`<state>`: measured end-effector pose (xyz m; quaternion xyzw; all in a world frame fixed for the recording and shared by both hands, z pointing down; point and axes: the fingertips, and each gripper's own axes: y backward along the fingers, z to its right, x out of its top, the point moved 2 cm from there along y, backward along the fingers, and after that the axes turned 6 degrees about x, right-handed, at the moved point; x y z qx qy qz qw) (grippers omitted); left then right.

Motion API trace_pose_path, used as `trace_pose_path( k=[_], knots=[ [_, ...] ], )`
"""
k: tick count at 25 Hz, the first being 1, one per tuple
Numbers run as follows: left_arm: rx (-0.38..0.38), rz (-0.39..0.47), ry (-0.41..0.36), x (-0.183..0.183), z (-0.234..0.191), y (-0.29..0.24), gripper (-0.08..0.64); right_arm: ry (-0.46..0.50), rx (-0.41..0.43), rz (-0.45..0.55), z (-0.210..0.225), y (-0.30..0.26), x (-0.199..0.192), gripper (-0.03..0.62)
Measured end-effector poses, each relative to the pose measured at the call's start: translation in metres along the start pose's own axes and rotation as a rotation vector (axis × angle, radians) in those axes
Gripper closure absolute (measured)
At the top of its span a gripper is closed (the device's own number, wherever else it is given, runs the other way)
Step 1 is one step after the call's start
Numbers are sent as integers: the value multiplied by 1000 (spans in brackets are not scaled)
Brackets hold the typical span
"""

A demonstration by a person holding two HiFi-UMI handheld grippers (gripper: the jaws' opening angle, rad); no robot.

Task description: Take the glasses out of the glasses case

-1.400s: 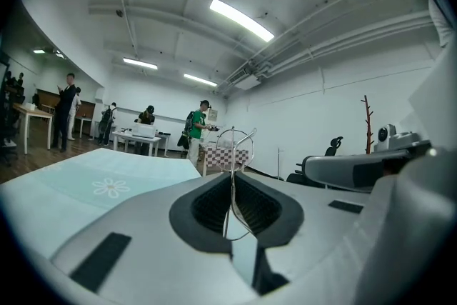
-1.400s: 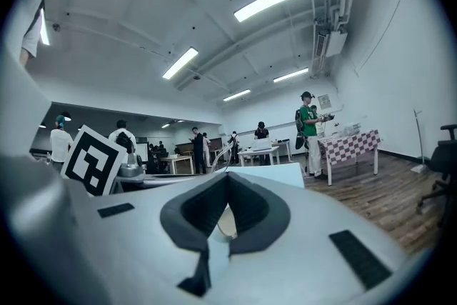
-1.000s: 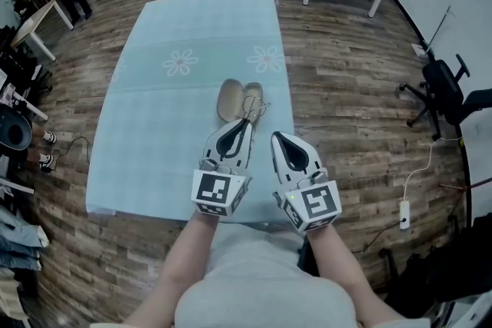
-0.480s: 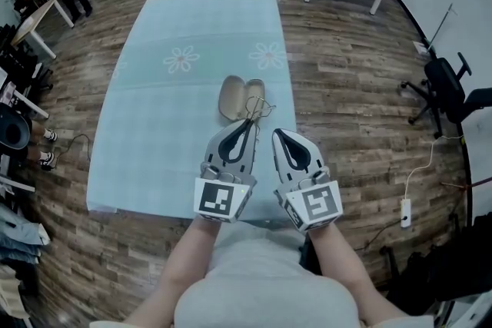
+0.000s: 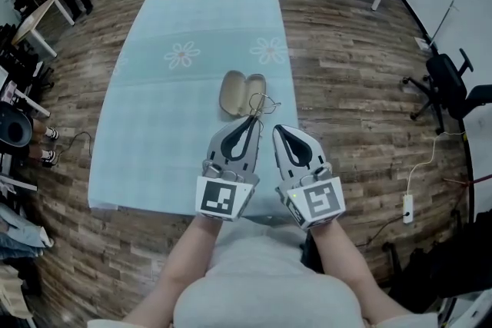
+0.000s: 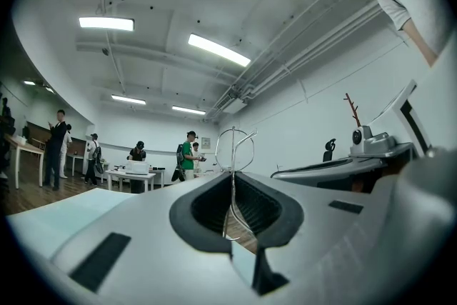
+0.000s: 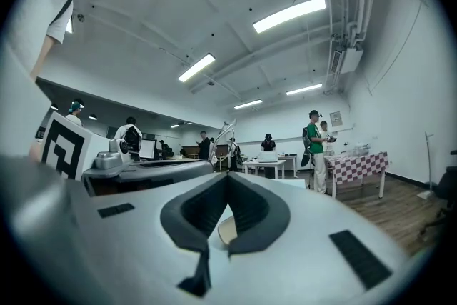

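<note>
head: steeply down over table (image 5: 169, 119) | gripper views: level, close along own jaws | all share: glasses (image 5: 261, 105)

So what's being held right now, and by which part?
Left gripper pinches the glasses by a thin wire of the frame, rims sticking out past the tips. Right gripper holds nothing.

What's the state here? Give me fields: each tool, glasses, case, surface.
left tool: shut on the glasses, pinching the thin wire frame
right tool: shut, nothing between its jaws, beside the left tool
glasses: held in the left tool, frame sticking out past its tips, over the near right end of the glasses case; can't tell if fully clear of it
glasses case: open, lying on the tablecloth
tablecloth: pale blue with flower prints, covering the table
</note>
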<state>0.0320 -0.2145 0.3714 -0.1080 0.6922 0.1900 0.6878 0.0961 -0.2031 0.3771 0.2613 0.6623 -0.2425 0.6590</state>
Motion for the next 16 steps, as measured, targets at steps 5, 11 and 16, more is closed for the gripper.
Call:
trace_pose_path(
  k=[5,11,16],
  knots=[
    [2,2,4,-1,1,2,535,4,8,-15,-4,3,-4,586],
    [-12,0,10,-2,7,3,535,15,4,-21,-4,6,-3,586],
    [-23,4,9,0,9,3,535,13,-3,-17,-4,6,-4,586]
  ],
)
